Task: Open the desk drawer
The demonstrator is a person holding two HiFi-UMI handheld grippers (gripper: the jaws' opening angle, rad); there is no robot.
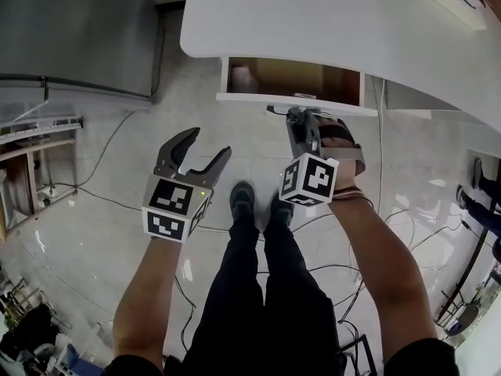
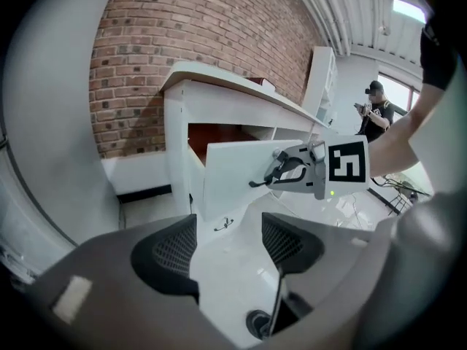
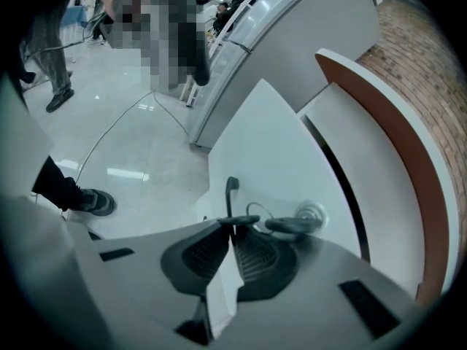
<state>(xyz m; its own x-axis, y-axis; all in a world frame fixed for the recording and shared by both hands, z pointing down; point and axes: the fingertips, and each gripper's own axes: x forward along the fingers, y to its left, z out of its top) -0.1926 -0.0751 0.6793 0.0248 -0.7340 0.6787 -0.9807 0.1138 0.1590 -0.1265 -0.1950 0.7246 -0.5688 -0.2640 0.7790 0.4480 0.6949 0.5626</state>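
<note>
The white desk (image 1: 329, 22) has its drawer (image 1: 258, 99) pulled partly out, and the brown inside shows. My right gripper (image 1: 296, 116) is at the drawer front, shut on a dark key (image 3: 230, 188). That key hangs by a wire ring from a second key in the lock (image 3: 312, 214). In the right gripper view the jaws (image 3: 233, 228) meet with the key's end sticking out past them. My left gripper (image 1: 210, 142) hangs open over the floor, left of and short of the drawer, holding nothing. The left gripper view shows its pads (image 2: 171, 250) apart, with the drawer front (image 2: 233, 173) and right gripper (image 2: 266, 177) beyond.
Cables (image 1: 102, 163) run across the pale floor. A grey cabinet (image 1: 78, 30) stands at the left. My own legs and shoes (image 1: 243, 202) are below the drawer. A brick wall (image 2: 182, 28) backs the desk, and another person (image 2: 376, 111) stands far off.
</note>
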